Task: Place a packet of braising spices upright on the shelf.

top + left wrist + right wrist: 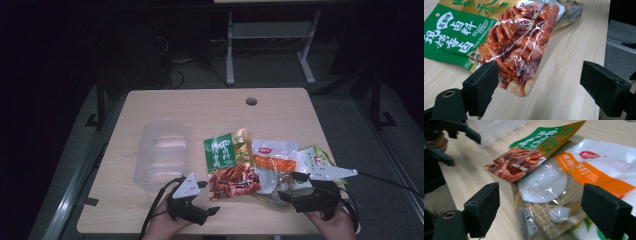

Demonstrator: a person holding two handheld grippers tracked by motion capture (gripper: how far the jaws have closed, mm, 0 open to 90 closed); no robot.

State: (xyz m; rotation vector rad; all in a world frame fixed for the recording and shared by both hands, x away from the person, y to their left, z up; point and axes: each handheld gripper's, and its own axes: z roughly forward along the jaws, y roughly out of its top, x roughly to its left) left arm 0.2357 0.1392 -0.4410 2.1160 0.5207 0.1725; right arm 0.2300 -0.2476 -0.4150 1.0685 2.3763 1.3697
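Note:
Several food packets lie overlapping on the wooden table. A green packet picturing red braised meat is nearest my left gripper, which hovers open at its near corner with nothing between the pads. My right gripper stands open over a clear packet of white discs. An orange-and-white packet lies just beyond it. In the left gripper view the left gripper frames bare table and the meat packet's edge.
A clear plastic container stands left of the packets. A green-and-white packet lies at the right edge of the pile. A cable hole sits at the far side of the table. Desk legs stand on the floor behind.

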